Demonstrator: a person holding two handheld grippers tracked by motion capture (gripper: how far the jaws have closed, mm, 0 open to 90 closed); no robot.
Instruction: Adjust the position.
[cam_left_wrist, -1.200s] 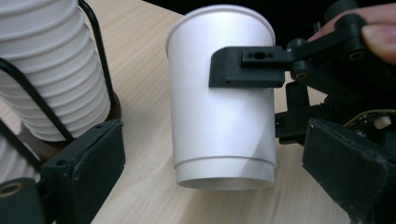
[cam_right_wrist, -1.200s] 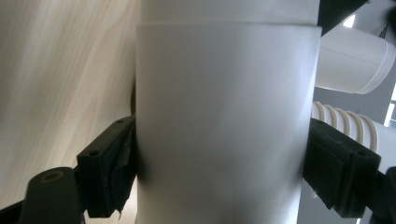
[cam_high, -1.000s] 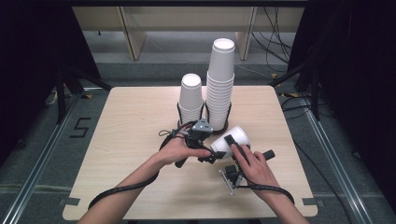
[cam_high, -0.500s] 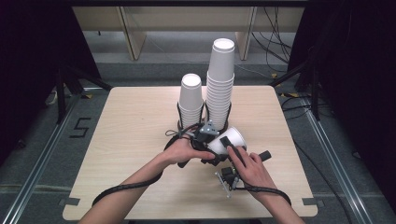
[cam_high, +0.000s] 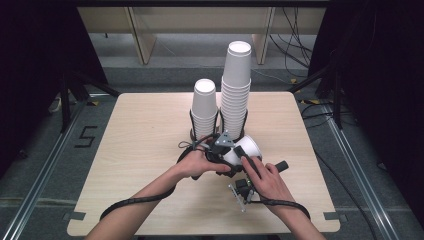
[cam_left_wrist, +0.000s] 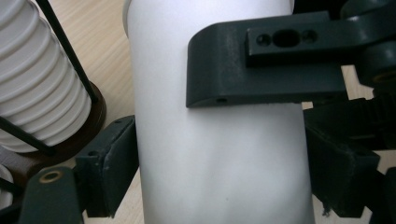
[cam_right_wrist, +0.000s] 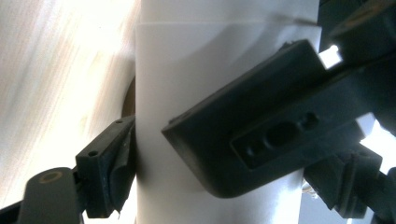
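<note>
Two pairs of black jaws close on the same white paper cup (cam_left_wrist: 219, 154), which lies on its side above the light wooden tabletop (cam_high: 135, 150), just in front of the two stacks. In the left gripper view, the left gripper (cam_left_wrist: 219, 172) has its own pads pressed against the cup's opposite walls; its jaws have just been closing, with the cup between them, and they now stand narrowly apart, clamped on it. A jaw of the other gripper crosses the cup's wall higher up in that view. In the right gripper view, the right gripper (cam_right_wrist: 219, 182) grips the same cup (cam_right_wrist: 187, 70) from its own side, its pads tight on the paper and nearly as closed as they get, while a jaw of the left gripper lies slantwise across the wall. A seam in the paper there suggests one cup nested in another, though I cannot tell for sure. From the high view, both hands meet over the cup (cam_high: 245, 148), whose open mouth faces up and right. Just behind stand a short stack of white paper cups (cam_high: 205, 110) and a tall stack of white paper cups (cam_high: 236, 90), each upright in a black wire holder on a round dark base.
</note>
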